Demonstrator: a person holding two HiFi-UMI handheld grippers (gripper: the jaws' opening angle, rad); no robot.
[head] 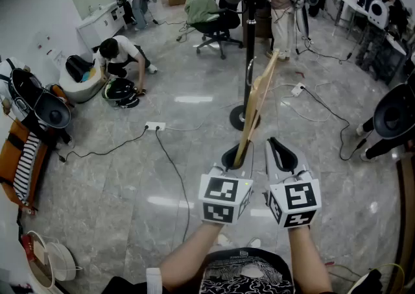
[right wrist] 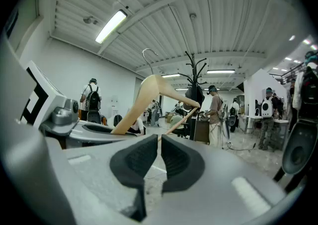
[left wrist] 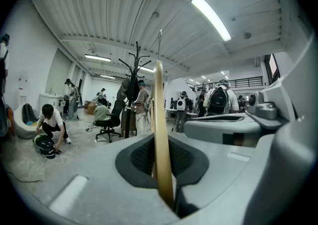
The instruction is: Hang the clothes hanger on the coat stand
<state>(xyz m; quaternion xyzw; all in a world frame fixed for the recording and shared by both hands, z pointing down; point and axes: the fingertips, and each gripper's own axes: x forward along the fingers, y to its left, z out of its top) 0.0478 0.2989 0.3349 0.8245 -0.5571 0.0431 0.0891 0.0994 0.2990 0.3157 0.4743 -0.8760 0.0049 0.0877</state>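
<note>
One hanger point(head: 259, 99) in left gripper point(head: 235, 154), one stand point(head: 249, 30)

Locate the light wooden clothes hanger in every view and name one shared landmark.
Head view: the light wooden clothes hanger rises at centre from the left hand-held gripper.
Left gripper view: edge-on at centre, clamped between the jaws.
Right gripper view: above the jaws, left of centre.
Shared landmark: the black coat stand.

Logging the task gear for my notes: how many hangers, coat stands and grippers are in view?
wooden hanger: 1
coat stand: 1
grippers: 2 (left gripper, right gripper)
Total: 4
</note>
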